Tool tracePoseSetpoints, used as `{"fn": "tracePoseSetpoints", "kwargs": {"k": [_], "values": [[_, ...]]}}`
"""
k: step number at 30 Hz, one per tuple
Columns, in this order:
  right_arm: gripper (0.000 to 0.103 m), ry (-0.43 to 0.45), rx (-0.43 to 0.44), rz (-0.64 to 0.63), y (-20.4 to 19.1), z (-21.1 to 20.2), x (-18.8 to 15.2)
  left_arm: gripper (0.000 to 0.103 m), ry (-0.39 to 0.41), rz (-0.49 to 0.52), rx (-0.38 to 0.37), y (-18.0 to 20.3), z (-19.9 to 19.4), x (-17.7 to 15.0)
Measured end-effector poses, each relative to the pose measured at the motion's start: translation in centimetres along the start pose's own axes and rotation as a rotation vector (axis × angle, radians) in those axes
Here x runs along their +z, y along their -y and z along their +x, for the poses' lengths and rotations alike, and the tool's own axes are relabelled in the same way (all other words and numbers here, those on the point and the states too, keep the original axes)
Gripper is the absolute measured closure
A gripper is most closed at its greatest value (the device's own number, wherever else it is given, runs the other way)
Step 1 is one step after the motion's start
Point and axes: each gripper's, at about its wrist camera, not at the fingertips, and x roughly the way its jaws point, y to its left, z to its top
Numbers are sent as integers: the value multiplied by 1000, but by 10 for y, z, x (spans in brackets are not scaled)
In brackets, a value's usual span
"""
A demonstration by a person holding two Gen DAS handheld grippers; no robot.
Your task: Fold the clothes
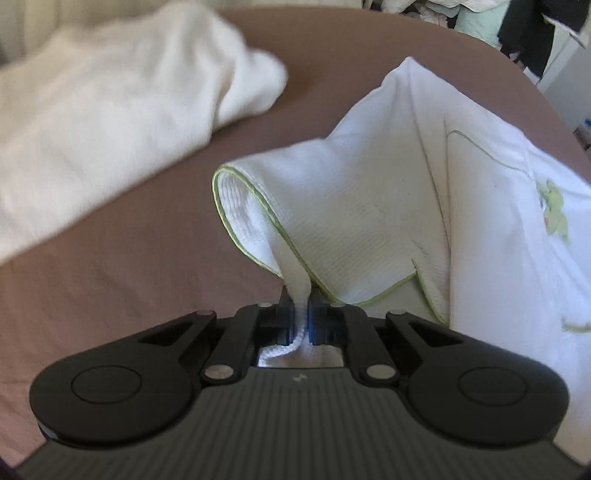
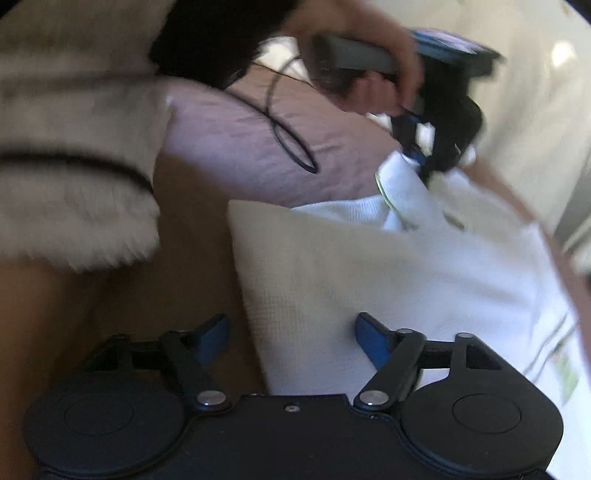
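Note:
A white waffle-knit garment (image 1: pixel 369 206) with thin green trim lies on the brown sheet (image 1: pixel 147 258). My left gripper (image 1: pixel 301 314) is shut on a bunched fold of its trimmed edge, and cloth pokes out behind the pads. In the right wrist view the same garment (image 2: pixel 369 266) spreads ahead, one corner reaching toward me. My right gripper (image 2: pixel 293 336) stands open over that corner; its blue fingers (image 2: pixel 371 341) do not press on the cloth. Farther off, a hand (image 2: pixel 369 74) holds the left gripper (image 2: pixel 421 162), which pinches the far green-trimmed edge.
A cream towel-like cloth (image 1: pixel 110 110) lies bunched at the far left of the bed. A mauve pillow (image 2: pixel 258 147) with a dark cable (image 2: pixel 291 147) on it sits behind the garment. A fluffy white sleeve with a black stripe (image 2: pixel 74 166) hangs at the left. Clutter (image 1: pixel 517 29) stands beyond the bed.

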Motion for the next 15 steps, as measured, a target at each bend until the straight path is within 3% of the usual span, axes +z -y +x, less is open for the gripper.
{"fn": "tracePoseSetpoints", "kwargs": {"k": [1,6,9,10,12,15], "values": [[96,8,-9,-3,1,2,0,96,15,28,39,4,-4,-3],[95,89,134,282,33,-30,7,96,68,44,98,5,-26,-14],[95,99,231,307,24,-37,5,96,100,68,172,0,-38,-22],[96,97,262,308,19,-38,3,96,103,96,240,2,-35,-24],[96,56,281,273,7,-24,-3,97,59,106,314,-3,-22,-21],[95,1,240,303,7,-3,-16,98,5,27,268,-16,-10,-21]]}}
